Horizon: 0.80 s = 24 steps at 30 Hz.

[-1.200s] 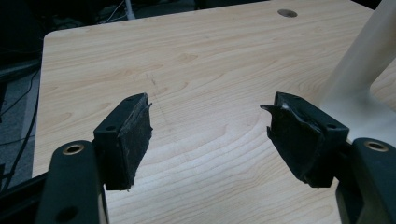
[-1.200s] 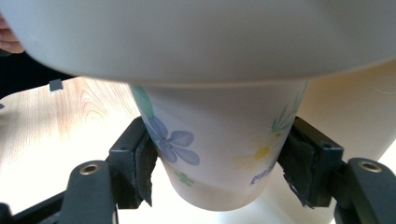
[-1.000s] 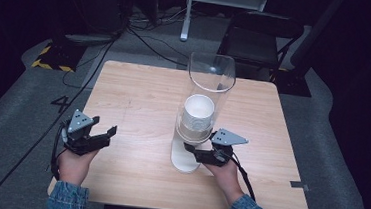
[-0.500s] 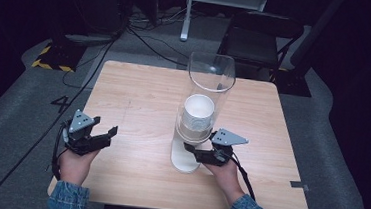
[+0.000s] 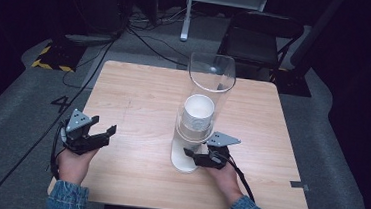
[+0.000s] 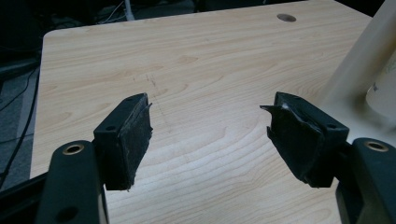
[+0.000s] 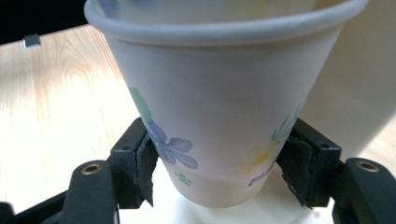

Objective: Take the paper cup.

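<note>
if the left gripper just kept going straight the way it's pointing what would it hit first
Probably nothing soon. The left gripper stands open, aimed across bare table. The white dispenser column with its paper cup stands off to one side of that line, though depth is hard to judge.

high view looks down over the table (image 5: 139,91); gripper views sit low, sharing its wooden top.

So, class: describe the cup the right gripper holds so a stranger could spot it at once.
On the wooden table stands a tall clear cup dispenser on a white base. At its bottom hangs the paper cup, clamped by the right gripper. Its printed flowers, blue, green and yellow, set it apart.
</note>
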Each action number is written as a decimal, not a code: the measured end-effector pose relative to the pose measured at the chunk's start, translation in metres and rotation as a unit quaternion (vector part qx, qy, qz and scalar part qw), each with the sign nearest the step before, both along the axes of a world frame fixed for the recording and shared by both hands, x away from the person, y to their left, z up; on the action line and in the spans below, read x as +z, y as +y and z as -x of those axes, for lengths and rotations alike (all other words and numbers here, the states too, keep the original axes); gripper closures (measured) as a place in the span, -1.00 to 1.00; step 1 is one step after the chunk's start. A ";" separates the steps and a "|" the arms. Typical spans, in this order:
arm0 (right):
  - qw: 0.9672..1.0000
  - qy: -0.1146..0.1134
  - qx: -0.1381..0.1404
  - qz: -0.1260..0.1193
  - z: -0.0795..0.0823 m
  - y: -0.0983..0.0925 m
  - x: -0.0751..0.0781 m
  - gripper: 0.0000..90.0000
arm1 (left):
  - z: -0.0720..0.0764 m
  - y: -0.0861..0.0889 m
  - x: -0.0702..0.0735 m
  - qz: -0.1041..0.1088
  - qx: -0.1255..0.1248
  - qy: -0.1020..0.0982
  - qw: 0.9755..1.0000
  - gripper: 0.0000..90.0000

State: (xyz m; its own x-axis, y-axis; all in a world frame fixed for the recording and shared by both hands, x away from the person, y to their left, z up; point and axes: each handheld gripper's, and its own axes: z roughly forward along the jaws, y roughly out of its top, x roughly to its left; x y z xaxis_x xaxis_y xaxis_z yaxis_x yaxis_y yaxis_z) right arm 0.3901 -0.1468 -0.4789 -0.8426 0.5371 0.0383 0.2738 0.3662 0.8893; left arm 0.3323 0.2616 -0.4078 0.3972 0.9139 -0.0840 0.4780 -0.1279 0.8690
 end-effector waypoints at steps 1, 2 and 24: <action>1.000 0.000 0.000 0.000 0.000 0.000 0.000 -0.23 | 0.000 0.000 0.000 0.001 0.000 0.000 1.000 -0.34; 1.000 0.003 0.000 0.002 0.000 -0.002 -0.003 -0.24 | -0.001 0.000 0.000 0.002 -0.001 0.000 1.000 -0.34; 0.998 0.035 -0.023 0.056 0.018 -0.033 -0.007 -0.22 | -0.007 -0.003 0.001 0.008 -0.006 -0.001 1.000 -0.34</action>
